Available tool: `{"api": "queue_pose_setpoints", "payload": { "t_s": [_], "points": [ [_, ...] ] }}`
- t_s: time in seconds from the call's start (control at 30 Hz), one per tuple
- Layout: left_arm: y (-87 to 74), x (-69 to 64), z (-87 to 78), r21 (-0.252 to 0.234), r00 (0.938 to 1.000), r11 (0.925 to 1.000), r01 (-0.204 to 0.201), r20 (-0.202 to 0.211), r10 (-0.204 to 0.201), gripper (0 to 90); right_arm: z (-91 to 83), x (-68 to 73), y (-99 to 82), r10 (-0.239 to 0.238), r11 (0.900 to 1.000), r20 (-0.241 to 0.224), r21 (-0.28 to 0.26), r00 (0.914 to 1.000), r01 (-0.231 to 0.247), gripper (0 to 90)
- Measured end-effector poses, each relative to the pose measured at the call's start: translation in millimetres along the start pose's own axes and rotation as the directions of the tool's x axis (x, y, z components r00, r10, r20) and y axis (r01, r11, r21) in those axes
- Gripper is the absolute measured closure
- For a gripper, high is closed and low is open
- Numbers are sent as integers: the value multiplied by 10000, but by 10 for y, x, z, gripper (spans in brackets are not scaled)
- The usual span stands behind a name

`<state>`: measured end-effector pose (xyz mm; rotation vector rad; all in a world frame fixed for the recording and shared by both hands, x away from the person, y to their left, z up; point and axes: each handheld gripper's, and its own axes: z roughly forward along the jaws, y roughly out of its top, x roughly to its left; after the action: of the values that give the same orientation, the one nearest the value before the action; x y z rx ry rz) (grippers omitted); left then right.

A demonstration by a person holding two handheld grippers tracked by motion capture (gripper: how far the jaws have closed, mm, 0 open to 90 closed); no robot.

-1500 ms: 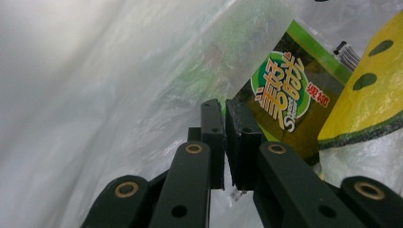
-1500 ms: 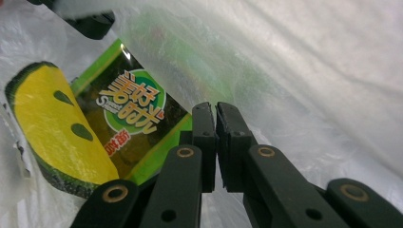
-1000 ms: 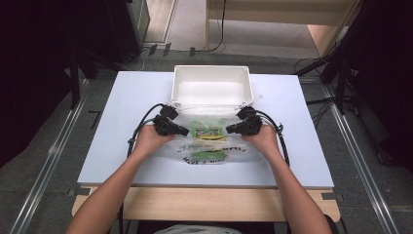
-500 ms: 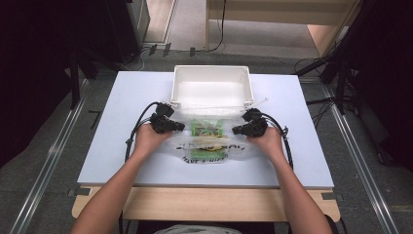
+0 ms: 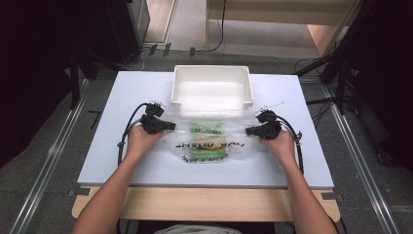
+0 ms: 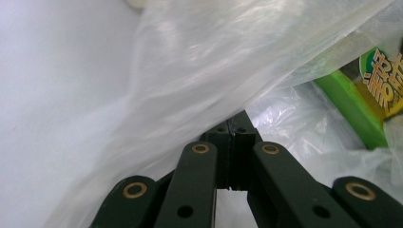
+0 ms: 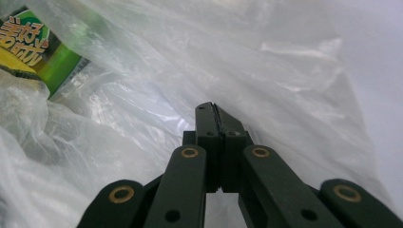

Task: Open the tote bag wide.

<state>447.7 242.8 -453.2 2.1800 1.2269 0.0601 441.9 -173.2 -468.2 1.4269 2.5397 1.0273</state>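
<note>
A clear plastic bag (image 5: pixel 210 141) with green print lies stretched across the middle of the white table (image 5: pixel 122 92). Inside it is a green and yellow packet (image 5: pixel 206 126). My left gripper (image 5: pixel 171 126) is shut on the bag's left edge, and my right gripper (image 5: pixel 246 130) is shut on its right edge. The left gripper view has the jaws pressed together on the film (image 6: pixel 199 80), with the packet (image 6: pixel 366 90) at the right. In the right gripper view the jaws pinch the film (image 7: pixel 285 80), and the packet (image 7: pixel 33 42) sits at the upper left.
A white rectangular bin (image 5: pixel 211 87) stands just behind the bag at the table's far middle. Black cables trail from both grippers over the table. Dark floor with cables and stands surrounds the table.
Both grippers have moved apart and a little toward me, pulling the bag out wider and flatter across the table.
</note>
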Motion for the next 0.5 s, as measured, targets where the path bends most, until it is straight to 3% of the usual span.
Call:
{"api": "queue_pose_setpoints", "payload": {
  "t_s": [0.23, 0.33, 0.5],
  "points": [
    [-91, 71, -118, 197, 9990, 9993, 330, -294, -325, 900, -123, -72, -104, 331, 9994, 562, 87, 9979, -336, 900],
    [-143, 125, -161, 113, 9982, 9983, 577, -174, -575, 900, -199, -113, -175, 493, 9986, 868, 148, 9950, -508, 900],
    [-191, 176, -211, 88, 9963, 9964, 844, -151, -843, 900, -312, -214, -314, 719, 9974, 893, -11, 9934, -721, 900]
  ]
}}
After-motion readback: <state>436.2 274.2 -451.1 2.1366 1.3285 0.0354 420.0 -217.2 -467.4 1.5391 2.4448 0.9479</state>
